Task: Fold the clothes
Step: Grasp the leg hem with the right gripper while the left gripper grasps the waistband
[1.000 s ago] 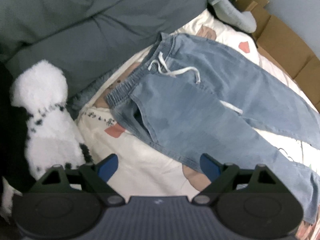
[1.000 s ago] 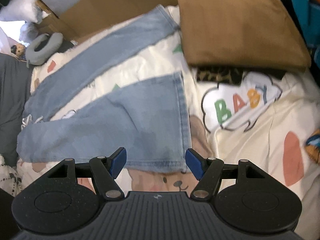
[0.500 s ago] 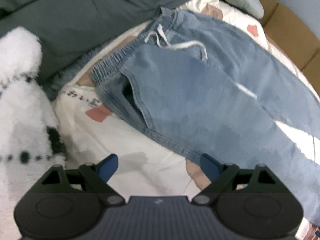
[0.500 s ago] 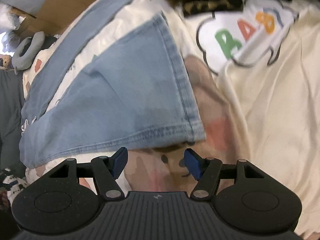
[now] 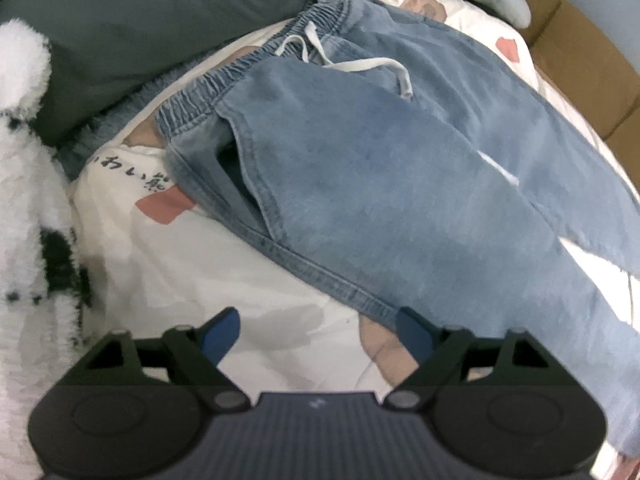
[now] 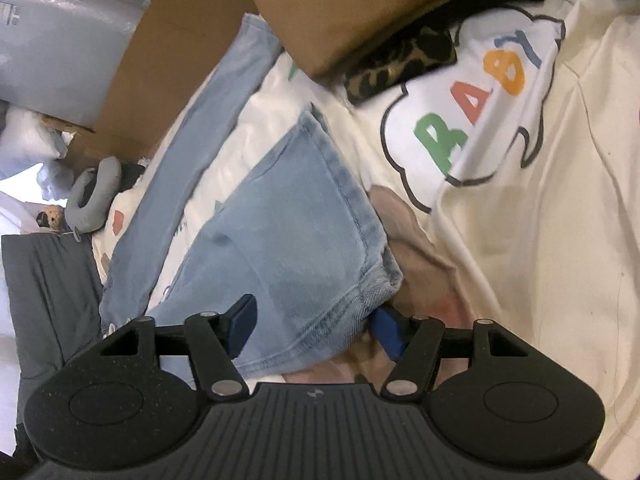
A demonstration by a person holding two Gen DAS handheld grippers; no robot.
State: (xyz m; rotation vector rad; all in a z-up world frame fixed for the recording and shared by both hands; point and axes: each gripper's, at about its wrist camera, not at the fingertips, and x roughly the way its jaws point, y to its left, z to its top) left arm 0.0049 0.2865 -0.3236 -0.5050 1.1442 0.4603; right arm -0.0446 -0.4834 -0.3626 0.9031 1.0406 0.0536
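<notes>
Light blue jeans [image 5: 380,184] with an elastic waistband and a white drawstring [image 5: 360,66] lie spread on a printed white bed sheet [image 5: 180,264]. My left gripper [image 5: 318,336] hangs low over the sheet beside the jeans' side seam below the pocket. Its jaws are closing, and its right pad [image 5: 416,338] is at the seam's edge without pinching it. In the right wrist view one leg's cuff [image 6: 320,280] lies between the jaws of my right gripper [image 6: 316,326]. Those jaws are closing with the cuff's hem between the blue pads, which do not visibly press on it. The other leg [image 6: 208,120] runs off to the upper left.
A folded brown cloth [image 6: 360,8] rests on a leopard-print piece [image 6: 400,64] beyond the cuff. Cardboard [image 6: 168,60] lines the far side, with a grey neck pillow [image 6: 96,192] beside it. A dark grey blanket [image 5: 140,20] and a white fluffy toy [image 5: 24,160] border the waistband end.
Both grippers have come down closer to the jeans. The right one has rolled and moved forward so that the cuff now lies between its jaws. Both pairs of jaws stand narrower.
</notes>
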